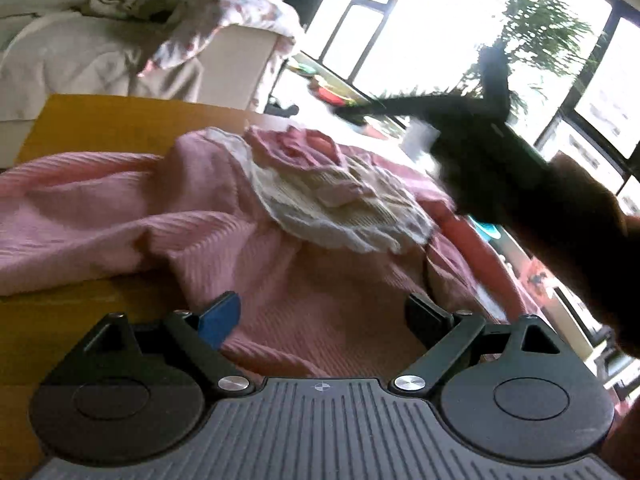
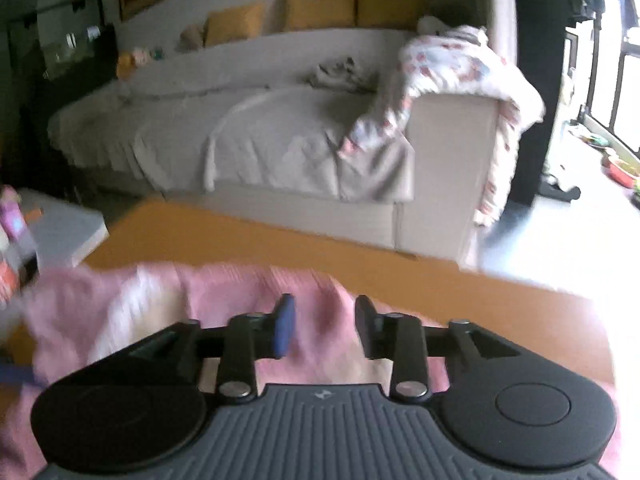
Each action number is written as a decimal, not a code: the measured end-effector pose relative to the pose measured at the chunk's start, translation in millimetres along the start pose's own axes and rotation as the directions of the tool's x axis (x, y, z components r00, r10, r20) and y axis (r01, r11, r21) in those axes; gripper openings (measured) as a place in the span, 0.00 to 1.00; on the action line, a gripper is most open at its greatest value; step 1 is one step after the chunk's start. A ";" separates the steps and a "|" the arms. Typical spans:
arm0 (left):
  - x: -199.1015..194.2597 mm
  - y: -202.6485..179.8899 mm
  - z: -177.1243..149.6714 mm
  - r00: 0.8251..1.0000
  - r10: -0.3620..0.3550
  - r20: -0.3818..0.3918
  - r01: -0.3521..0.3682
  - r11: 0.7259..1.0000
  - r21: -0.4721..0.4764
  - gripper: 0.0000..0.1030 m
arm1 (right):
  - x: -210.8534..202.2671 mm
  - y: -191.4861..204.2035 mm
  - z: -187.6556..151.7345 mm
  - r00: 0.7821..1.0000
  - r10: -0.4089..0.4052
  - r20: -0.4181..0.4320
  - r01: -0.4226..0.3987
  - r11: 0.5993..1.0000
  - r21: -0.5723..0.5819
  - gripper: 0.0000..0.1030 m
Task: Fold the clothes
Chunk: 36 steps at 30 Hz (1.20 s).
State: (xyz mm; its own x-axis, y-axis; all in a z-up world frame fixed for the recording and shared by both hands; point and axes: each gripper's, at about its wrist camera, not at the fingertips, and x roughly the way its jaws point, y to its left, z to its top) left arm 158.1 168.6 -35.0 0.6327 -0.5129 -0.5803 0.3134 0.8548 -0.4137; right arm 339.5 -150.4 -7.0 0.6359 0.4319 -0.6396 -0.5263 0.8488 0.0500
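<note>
The pink garment [image 1: 248, 240] lies crumpled, unfolded, on the table [image 1: 100, 128]. Left tool [image 1: 324, 316] gapes wide over it; right tool [image 2: 325, 326] stands partly apart, gripping nothing.

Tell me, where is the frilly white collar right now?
In the left wrist view, the frilly white collar lies mid-picture on the pink garment spread over the orange table, ahead of the open left gripper.

Both wrist views look down close over the pink garment [image 1: 280, 248]
</note>
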 end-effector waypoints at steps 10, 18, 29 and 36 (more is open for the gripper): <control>9.1 15.2 27.4 0.980 0.196 0.020 -0.196 0.980 0.014 0.89 | -57.9 -12.6 -81.7 0.996 -0.055 -0.075 0.062 0.994 0.094 0.38; -16.5 -27.4 17.2 1.000 -0.008 0.017 0.007 1.000 0.021 0.93 | -121.2 11.8 -116.7 0.999 0.032 -0.025 -0.030 0.998 0.063 0.42; -31.4 -40.2 -30.9 0.981 0.167 -0.101 -0.152 0.978 0.145 0.92 | -172.5 16.5 -169.8 0.977 -0.202 -0.070 0.195 0.977 -0.089 0.54; -73.0 -41.1 -37.0 0.999 0.040 -0.024 -0.040 0.999 0.010 0.95 | -225.9 27.0 -183.9 1.000 -0.001 0.023 -0.002 0.995 0.095 0.55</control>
State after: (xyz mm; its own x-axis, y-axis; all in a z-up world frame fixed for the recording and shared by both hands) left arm 72.8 167.9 -1.6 0.6276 -0.4802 -0.6128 0.2953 0.8751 -0.3833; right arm 77.9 -281.2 -2.3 0.6491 0.4383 -0.6217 -0.4710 0.8734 0.1239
